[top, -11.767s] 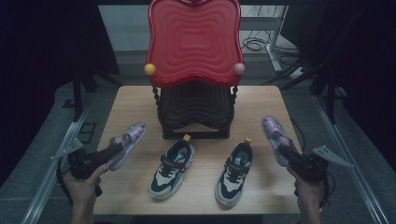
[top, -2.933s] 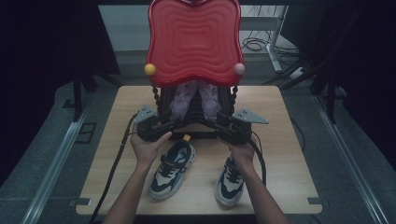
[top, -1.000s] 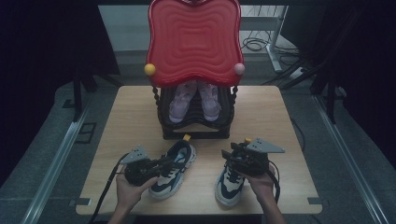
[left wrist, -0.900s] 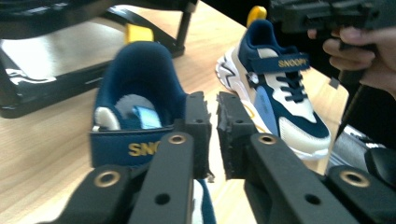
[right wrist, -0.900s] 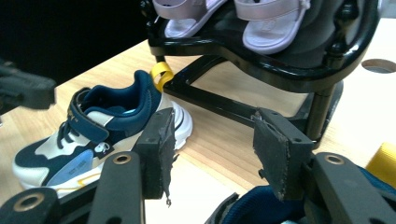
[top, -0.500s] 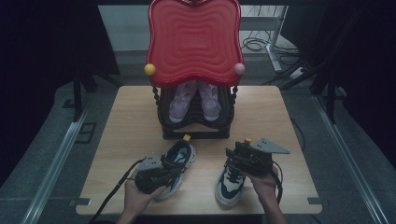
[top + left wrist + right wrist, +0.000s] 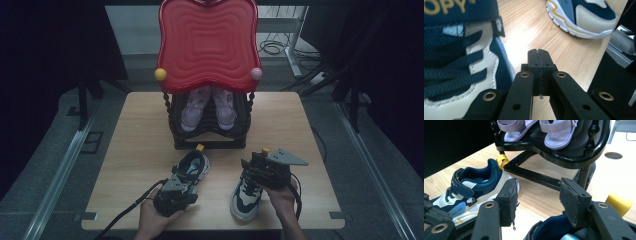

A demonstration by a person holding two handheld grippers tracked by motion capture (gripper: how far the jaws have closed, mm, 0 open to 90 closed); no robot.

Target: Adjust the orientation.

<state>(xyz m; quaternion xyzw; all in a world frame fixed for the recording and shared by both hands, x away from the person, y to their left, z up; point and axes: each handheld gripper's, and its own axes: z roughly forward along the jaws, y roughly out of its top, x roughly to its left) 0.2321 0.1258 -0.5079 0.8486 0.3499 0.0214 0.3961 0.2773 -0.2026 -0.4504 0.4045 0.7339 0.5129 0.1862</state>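
- High view. Dark surroundings frame a pale wooden bench; at its far middle stands a black curved shoe rack with a red wavy plastic top, and a pair of lilac sandals rests on the rack's shelf. Two navy-and-white sneakers lie toes toward the person: the left sneaker and the right sneaker. The left hand-held gripper sits at the left sneaker's toe end; the right hand-held gripper sits over the right sneaker's heel end. Bare bench lies open to either side of the rack, while the near edge runs just behind both hands, so a backward pull could drag a shoe off it.
- Left gripper view. The left hand-held gripper is clenched, jaws pressed flat together with nothing between them, just beside the laced navy upper of the left sneaker and above bare bench; the right sneaker lies farther off. Judged risk: clenched jaws pushed forward would shove the shoe rather than grasp it.
- Right gripper view. The right hand-held gripper stands released, jaws apart over the navy heel collar of the right sneaker and its yellow pull loop, pads not touching. Ahead lie the left sneaker and the shoe rack with the lilac sandals. Judged risks: a thin pinch on the soft collar may slip, and a low lift could strike the rack's lower rail or knock the sandals.
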